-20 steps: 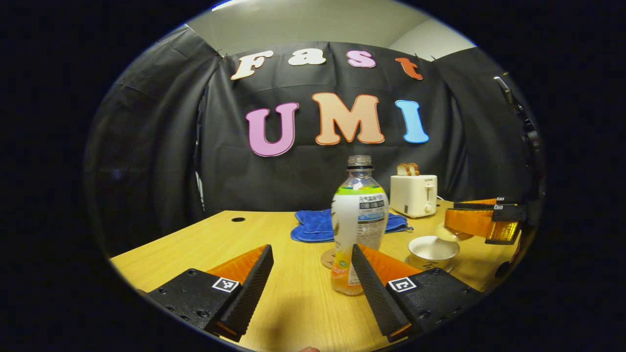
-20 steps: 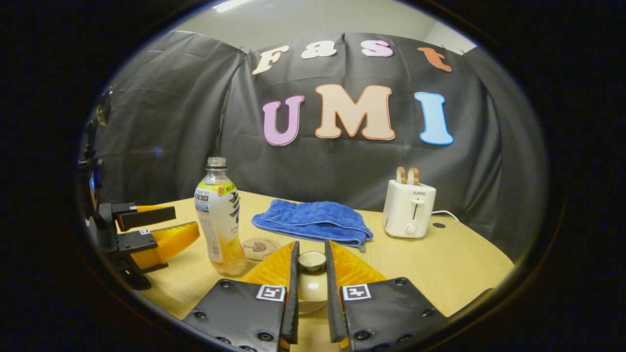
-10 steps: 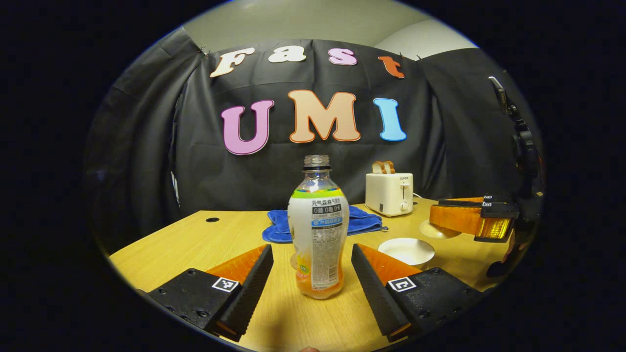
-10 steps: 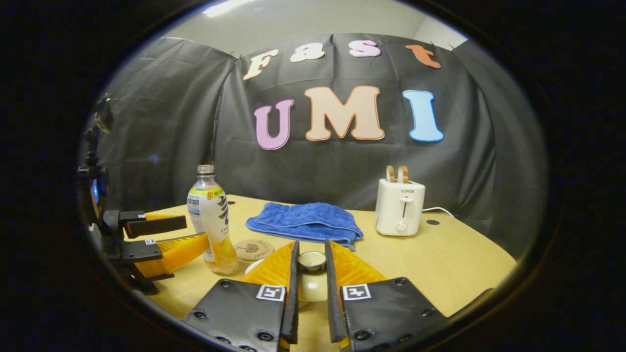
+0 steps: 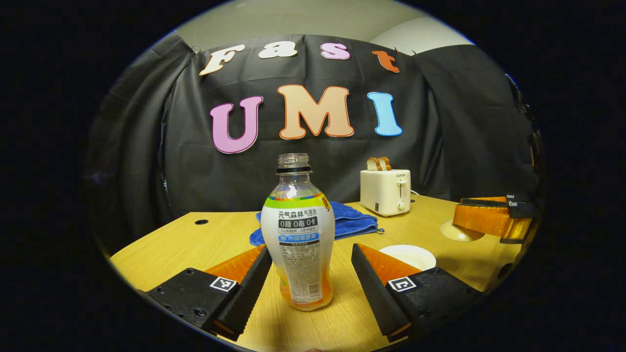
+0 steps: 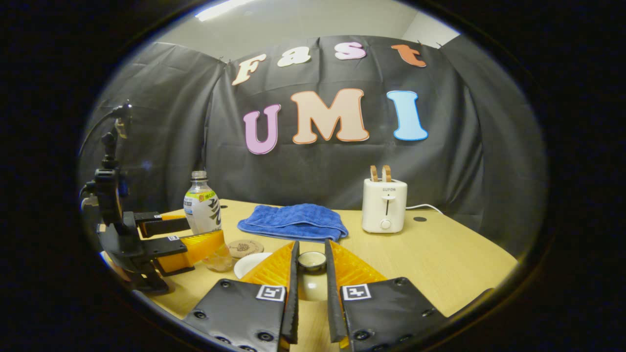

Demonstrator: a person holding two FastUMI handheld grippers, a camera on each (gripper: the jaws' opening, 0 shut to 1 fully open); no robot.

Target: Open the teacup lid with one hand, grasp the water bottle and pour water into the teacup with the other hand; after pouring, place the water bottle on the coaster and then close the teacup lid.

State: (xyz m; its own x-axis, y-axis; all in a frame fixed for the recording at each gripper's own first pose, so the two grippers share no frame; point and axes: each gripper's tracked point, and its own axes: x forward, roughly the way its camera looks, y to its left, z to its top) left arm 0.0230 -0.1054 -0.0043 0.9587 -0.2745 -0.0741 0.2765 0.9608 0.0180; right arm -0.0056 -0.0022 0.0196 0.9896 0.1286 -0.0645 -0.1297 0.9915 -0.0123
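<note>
Wood tabletop (image 5: pixel 195 244), task partway in. Lid (image 6: pixel 311 260) is off the teacup (image 5: pixel 407 255) already: right gripper (image 6: pixel 311 288) has its fingers pinched narrow on the lid's knob, holding it up clear of the cup; in the left gripper view the same gripper sits to the right with the lid under it, past the open cup. Teacup stands uncovered and white on the table, looks empty as far as can be told. Water bottle (image 5: pixel 298 234) stands upright on the table, cap off, a little orange liquid at the bottom, right between the left gripper's (image 5: pixel 309 288) wide-spread fingers; neither finger touches it yet, gap on both sides. In the right gripper view the left gripper brackets the bottle low down, coaster (image 6: pixel 245 247) just beside it and bare. Blue towel (image 6: pixel 293 221) and toaster (image 6: pixel 384 205) at the back, not involved. Done: lid opened. Left: close on bottle, lift, pour into cup, set bottle on coaster, put lid back. Judged step now: closing in for the bottle grasp.
</note>
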